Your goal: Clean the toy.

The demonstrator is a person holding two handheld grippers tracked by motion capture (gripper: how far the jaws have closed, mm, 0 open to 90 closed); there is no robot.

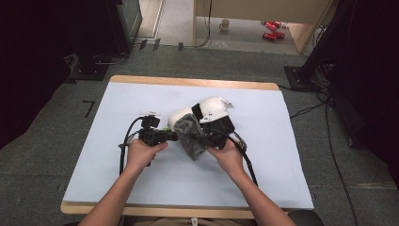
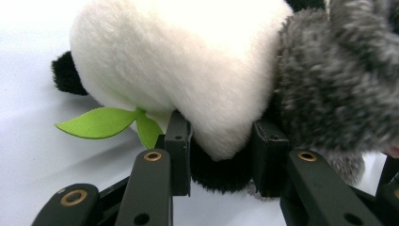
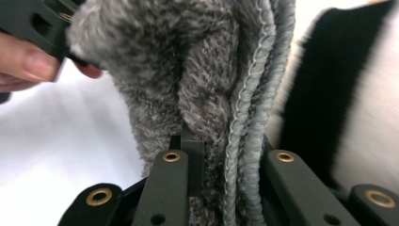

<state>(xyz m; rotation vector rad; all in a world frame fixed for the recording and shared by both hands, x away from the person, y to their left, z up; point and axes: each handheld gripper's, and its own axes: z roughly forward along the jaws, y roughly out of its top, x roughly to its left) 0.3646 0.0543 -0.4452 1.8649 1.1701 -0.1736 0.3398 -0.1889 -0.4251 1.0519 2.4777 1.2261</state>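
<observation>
Hands point(image 1: 143, 151) level, grippers point(image 1: 162, 136) clamping panda point(image 1: 207, 110), grey cloth point(image 1: 192, 136).

On the table point(image 1: 141, 188) lie one black-and-white plush panda point(image 1: 207, 110) and one grey fuzzy cloth point(image 1: 192, 136). The panda bears two green felt leaves point(image 2: 101, 123). Two grippers, the left gripper point(image 1: 173, 137) and the right gripper point(image 1: 211, 140), work over it.

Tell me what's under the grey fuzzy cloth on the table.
The grey cloth drapes over the middle of a black-and-white plush panda; its white ends stick out on both sides. The covered middle can't be seen. The right tongs pinch the cloth's edge.
</observation>
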